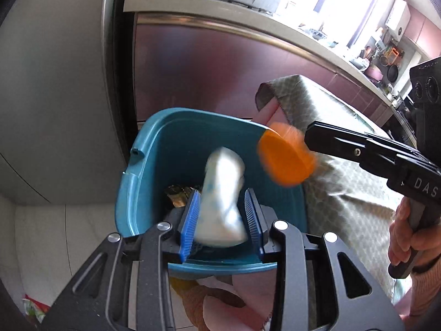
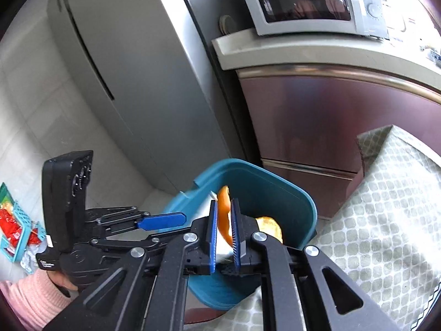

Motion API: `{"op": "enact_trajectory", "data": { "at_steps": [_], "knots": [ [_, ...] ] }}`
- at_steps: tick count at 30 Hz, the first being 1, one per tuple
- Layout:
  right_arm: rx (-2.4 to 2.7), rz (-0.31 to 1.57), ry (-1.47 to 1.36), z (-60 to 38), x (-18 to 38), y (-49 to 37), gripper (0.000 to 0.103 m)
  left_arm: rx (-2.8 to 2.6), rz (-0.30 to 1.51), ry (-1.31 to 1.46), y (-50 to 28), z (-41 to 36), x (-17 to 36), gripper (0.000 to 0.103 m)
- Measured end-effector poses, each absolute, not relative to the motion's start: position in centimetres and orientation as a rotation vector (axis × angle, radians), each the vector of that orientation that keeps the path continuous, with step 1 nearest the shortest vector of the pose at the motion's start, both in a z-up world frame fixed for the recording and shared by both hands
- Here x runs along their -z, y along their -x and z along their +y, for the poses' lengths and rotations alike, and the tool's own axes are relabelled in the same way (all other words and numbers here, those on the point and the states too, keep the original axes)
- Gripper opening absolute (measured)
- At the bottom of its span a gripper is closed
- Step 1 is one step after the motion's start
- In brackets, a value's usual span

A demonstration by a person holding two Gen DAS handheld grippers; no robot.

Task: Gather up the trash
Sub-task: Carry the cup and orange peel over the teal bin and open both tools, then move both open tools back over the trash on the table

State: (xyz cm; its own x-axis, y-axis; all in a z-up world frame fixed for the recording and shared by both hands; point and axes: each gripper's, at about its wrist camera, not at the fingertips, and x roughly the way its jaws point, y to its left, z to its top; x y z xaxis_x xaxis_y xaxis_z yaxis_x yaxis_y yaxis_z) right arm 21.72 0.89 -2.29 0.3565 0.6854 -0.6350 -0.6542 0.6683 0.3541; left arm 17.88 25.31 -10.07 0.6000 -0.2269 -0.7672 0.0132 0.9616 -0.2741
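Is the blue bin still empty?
No, the blue bin already has a golden wrapper lying at its bottom.

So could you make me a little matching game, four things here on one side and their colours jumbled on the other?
Things:
1. bin
2. crumpled wad above the bin
3. scrap near the bin's rim
4. microwave on the counter

Colours:
A. orange
B. silver-grey
C. teal
D. white

Pairs: 1-C, 2-D, 3-A, 4-B
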Motion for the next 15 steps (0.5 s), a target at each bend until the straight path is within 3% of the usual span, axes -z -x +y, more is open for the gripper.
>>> {"op": "enact_trajectory", "data": {
  "at_steps": [7, 15],
  "knots": [
    [-0.838, 0.831, -0.044, -0.3, 2.3, -21.2, 0.016, 0.157, 0.906, 0.279, -18.2, 24.7, 10.6, 0.034],
    [-0.831, 0.753, -0.052, -5.2, 0.5, -18.2, 0.026, 0.283, 0.778, 0.255, -15.5, 21.1, 6.4, 0.04]
  ]
}}
